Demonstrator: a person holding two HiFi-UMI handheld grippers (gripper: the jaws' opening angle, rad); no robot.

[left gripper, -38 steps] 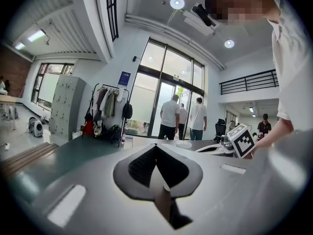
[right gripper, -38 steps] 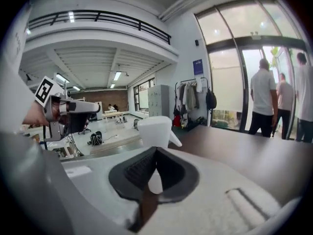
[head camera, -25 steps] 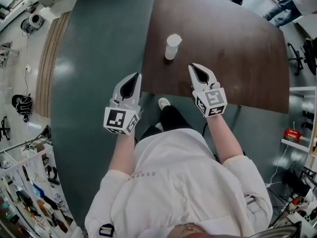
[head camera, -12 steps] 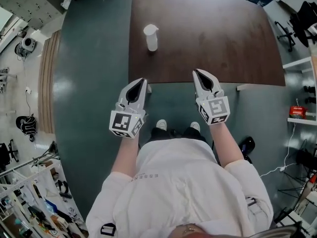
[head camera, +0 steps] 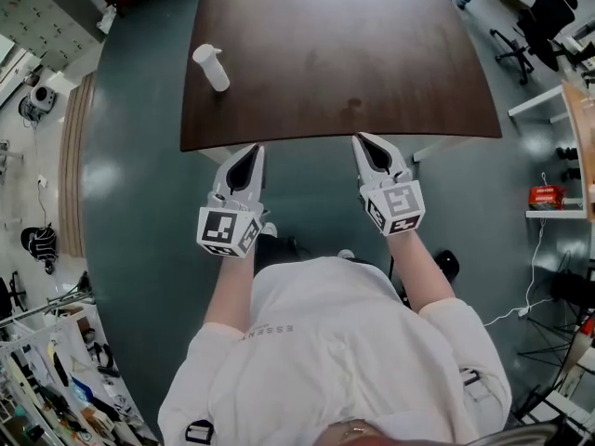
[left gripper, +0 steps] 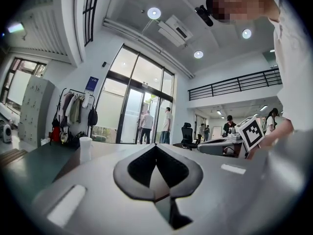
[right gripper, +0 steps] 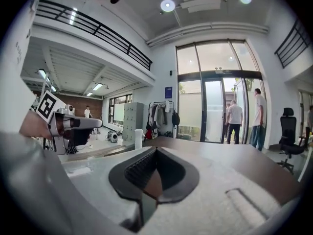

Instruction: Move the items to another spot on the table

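In the head view, a brown surface (head camera: 372,63) carries what looks to be a white lidded cup (head camera: 211,67), standing near the surface's far left corner. The left claw (head camera: 249,150) and the right claw (head camera: 364,140) hover side by side just off the surface's near edge, over the grey floor (head camera: 139,203), both well apart from the cup.

In the left gripper view, the left claw (left gripper: 156,147) has its jaws closed together with nothing between them. The cup (left gripper: 85,148) stands upright on the surface, ahead and to the left.

In the right gripper view, the right claw (right gripper: 155,148) is likewise closed and empty. The cup (right gripper: 138,137) shows small at the surface's far left end.
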